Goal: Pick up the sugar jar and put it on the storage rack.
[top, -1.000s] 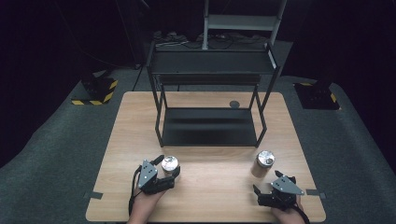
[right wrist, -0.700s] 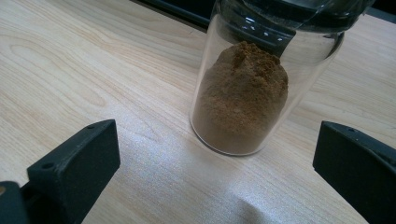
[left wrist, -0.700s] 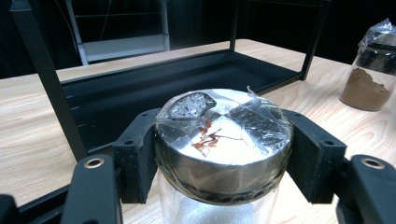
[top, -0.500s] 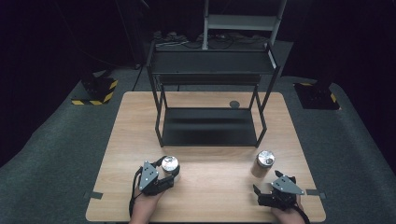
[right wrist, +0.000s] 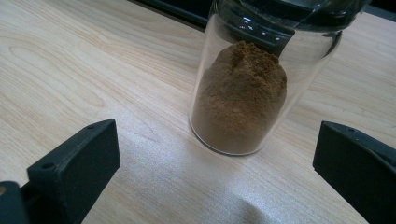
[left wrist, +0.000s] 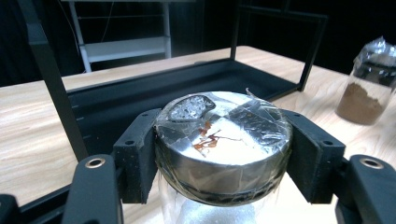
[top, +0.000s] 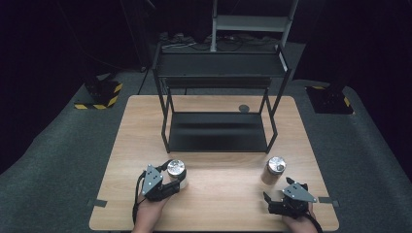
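At table front | left gripper (left wrist: 223,154) clamps foil-lidded jar (left wrist: 223,140), base hidden | right gripper (right wrist: 219,172) wide, empty

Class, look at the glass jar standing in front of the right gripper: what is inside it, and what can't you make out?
The glass jar holds a heap of brown powder filling its lower part; above it the glass is empty. Its silver lid hides the top.

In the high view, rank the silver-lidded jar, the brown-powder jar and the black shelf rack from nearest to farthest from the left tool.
1. Silver-lidded jar: clamped in the left tool, near the table's front left.
2. Black shelf rack: behind it, at the table's middle and back.
3. Brown-powder jar: across the table at the right, before the right tool.
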A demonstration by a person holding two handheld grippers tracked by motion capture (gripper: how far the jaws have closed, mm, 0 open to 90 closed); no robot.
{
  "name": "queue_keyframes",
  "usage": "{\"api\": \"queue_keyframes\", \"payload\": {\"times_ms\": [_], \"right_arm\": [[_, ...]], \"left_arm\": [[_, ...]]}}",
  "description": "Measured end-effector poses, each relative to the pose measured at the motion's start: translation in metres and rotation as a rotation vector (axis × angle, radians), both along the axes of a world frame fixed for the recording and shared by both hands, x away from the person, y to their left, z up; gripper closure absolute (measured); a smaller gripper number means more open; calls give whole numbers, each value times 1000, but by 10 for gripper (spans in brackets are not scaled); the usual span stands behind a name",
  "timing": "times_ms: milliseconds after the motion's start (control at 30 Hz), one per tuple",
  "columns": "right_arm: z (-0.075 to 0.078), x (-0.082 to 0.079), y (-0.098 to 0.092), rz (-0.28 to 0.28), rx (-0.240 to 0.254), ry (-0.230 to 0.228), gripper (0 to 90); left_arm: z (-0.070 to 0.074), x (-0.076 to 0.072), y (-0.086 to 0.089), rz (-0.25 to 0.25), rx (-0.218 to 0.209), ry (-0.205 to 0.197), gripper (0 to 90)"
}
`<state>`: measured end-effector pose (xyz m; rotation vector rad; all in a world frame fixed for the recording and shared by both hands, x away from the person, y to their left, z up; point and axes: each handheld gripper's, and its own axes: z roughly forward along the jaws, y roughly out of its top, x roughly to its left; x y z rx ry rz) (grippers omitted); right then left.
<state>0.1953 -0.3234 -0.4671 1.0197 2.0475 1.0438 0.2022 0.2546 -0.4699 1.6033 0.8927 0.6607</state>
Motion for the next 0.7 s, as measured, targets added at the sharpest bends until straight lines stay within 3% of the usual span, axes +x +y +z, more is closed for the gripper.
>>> {"api": "queue_keyframes", "payload": {"times_ms": [700], "right_arm": [[0,0,-1,3,3,2,0]], "left_arm": [[35,13,0,0,1,-53,344]]}}
